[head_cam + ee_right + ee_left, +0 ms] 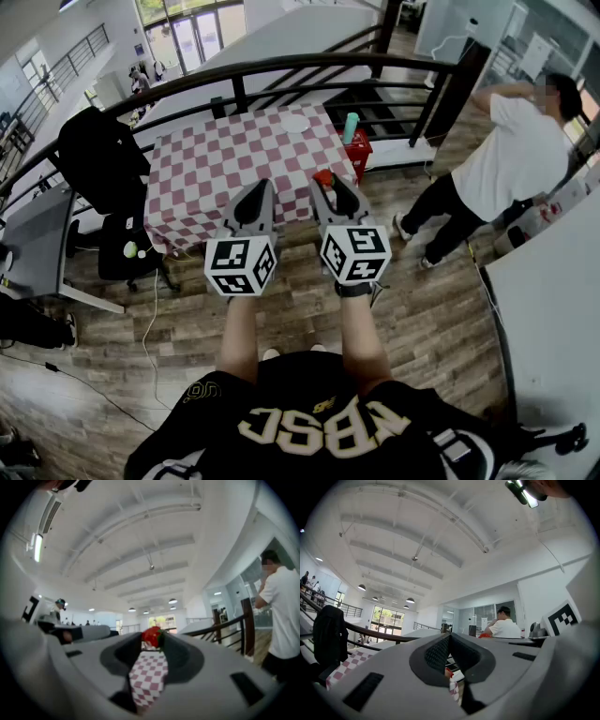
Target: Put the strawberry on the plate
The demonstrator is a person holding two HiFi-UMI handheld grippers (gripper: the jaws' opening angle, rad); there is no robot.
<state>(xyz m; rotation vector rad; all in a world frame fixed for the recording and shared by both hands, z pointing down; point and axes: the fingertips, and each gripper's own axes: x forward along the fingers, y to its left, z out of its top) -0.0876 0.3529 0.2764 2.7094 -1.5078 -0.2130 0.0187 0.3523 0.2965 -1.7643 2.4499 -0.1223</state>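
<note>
**Strawberry pinched, plate across the table**

Our right gripper [327,186] was clamped on the strawberry [151,637] at its very tips, over the table's near right edge. We judged the fruit light, soft and easily bruised, so best held gently across its middle. Our left gripper [265,186] had its jaws together, empty. The white plate [294,123] lay far right on the checked tablecloth [216,169], with a railing [281,66] behind it.
</note>
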